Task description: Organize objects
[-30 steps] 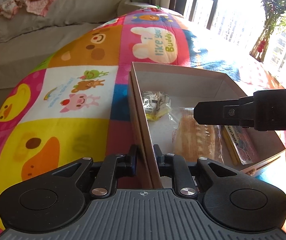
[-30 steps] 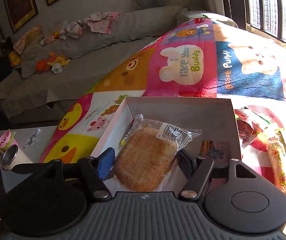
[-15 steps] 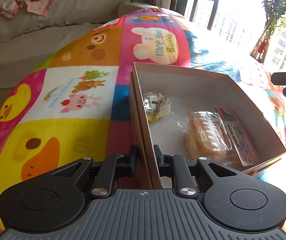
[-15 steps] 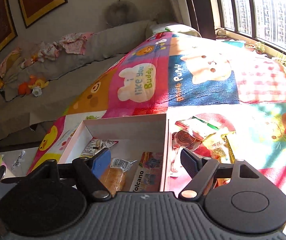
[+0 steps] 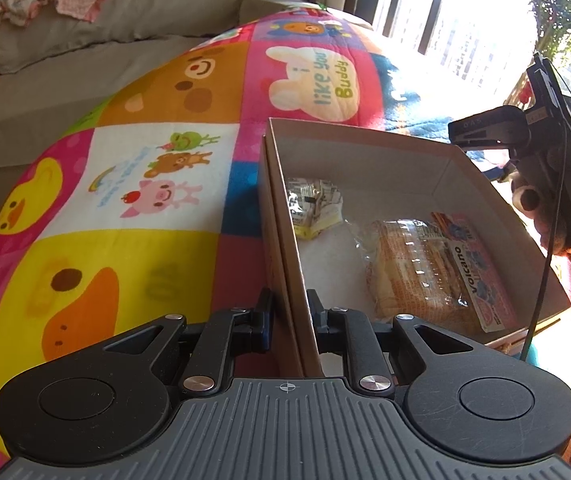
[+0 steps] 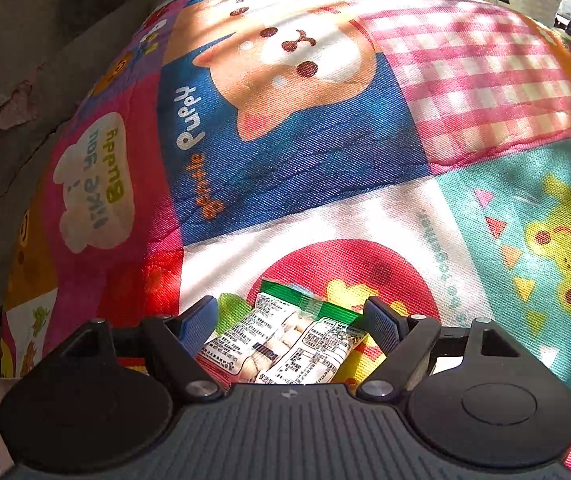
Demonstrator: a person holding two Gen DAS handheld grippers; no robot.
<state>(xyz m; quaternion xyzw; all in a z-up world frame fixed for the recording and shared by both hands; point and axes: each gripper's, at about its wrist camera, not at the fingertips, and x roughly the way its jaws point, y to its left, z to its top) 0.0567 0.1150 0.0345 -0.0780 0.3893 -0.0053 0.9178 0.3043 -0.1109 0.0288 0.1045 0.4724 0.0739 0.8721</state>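
My left gripper [image 5: 288, 314] is shut on the near left wall of an open cardboard box [image 5: 281, 216] on the cartoon play mat. Inside the box lie a wrapped bread cake [image 5: 413, 268], a pink Volcano packet [image 5: 473, 272] and a small yellow-and-clear snack bag [image 5: 315, 208]. My right gripper [image 6: 291, 322] is open and points down at a green-and-white snack packet [image 6: 285, 340] lying on the mat between its fingers, not gripped. In the left wrist view the right gripper's body [image 5: 525, 128] and gloved hand hang beyond the box's right wall.
The colourful play mat [image 6: 305, 140] spreads all around. A grey sofa [image 5: 85, 40] with clothes and toys runs along the back left. Windows and a potted plant [image 5: 565, 12] stand at the right.
My right gripper let go of the bread cake inside the box, rose out, swung right and came down over the green-and-white packet on the mat. My left gripper stayed on the box wall.
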